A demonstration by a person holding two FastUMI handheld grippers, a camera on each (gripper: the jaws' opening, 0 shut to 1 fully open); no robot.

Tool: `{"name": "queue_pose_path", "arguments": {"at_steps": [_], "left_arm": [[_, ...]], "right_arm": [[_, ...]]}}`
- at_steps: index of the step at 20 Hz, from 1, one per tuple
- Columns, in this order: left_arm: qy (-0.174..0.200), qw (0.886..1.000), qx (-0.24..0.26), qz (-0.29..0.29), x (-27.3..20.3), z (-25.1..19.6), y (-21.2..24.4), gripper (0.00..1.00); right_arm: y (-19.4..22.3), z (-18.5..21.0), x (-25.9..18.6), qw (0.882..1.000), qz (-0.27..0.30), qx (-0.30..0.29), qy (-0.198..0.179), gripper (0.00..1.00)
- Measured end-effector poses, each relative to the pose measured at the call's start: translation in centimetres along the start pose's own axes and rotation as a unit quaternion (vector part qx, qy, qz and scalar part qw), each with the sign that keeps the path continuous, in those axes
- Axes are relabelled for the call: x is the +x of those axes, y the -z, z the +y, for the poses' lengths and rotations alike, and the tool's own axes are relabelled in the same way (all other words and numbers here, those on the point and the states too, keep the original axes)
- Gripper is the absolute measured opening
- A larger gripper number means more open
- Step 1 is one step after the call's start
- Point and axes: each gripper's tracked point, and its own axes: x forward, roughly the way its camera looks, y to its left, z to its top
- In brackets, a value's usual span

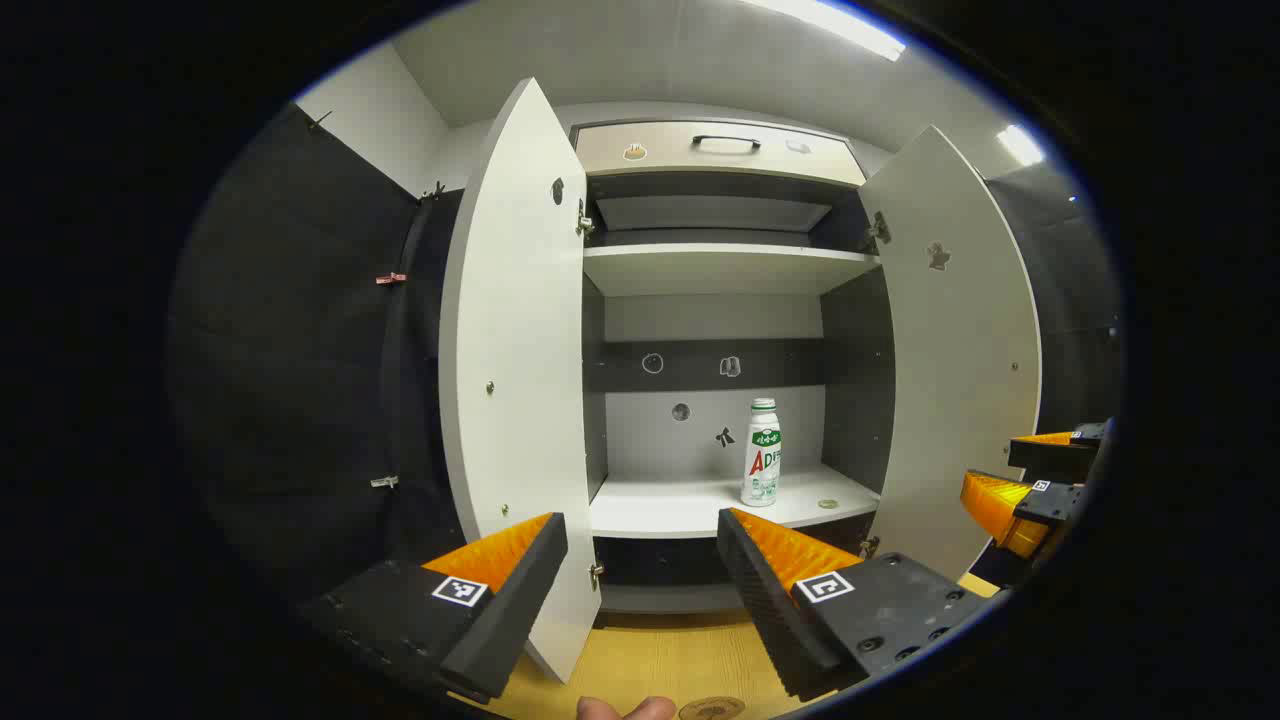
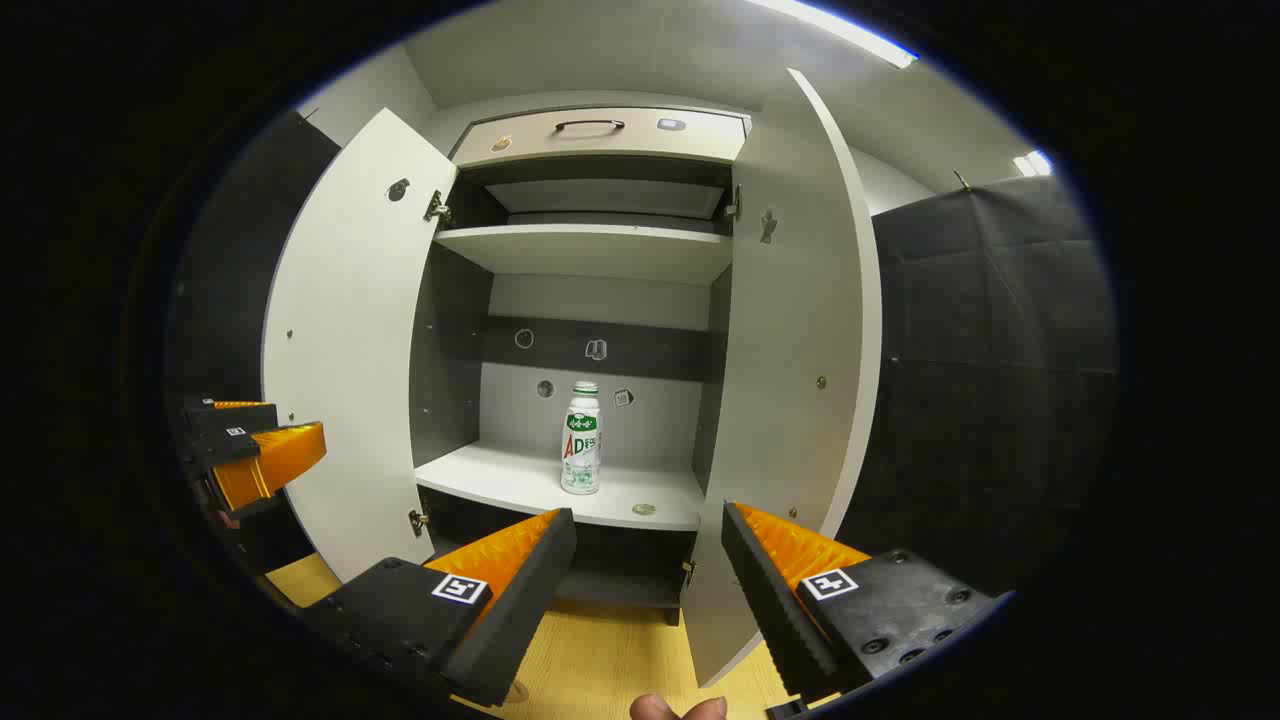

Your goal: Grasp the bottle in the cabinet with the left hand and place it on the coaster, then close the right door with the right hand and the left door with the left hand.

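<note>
Left gripper view shows my left claw spread wide and holding nothing, well short of the white plastic bottle with a green label, which stands upright on the white lower cabinet shelf, toward its right. My right claw is likewise released. Both white cabinet doors stand open. I judge the reach is only beginning: next I must advance and straddle the bottle.

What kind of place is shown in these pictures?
Probably a recording booth, not a real home: an open cabinet with one bottle on its shelf, black cloth walls and ceiling strip lights.
</note>
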Motion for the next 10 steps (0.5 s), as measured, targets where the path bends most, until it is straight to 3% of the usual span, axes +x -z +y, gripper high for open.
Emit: {"name": "queue_pose_path", "arguments": {"at_steps": [10], "left_arm": [[0.000, 1.000, 0.007, 0.000, -0.52, -0.41, 0.17, 0.96]], "right_arm": [[-0.95, 0.56, -0.35, 0.999, -0.007, 0.039, -0.014, 0.98]]}}
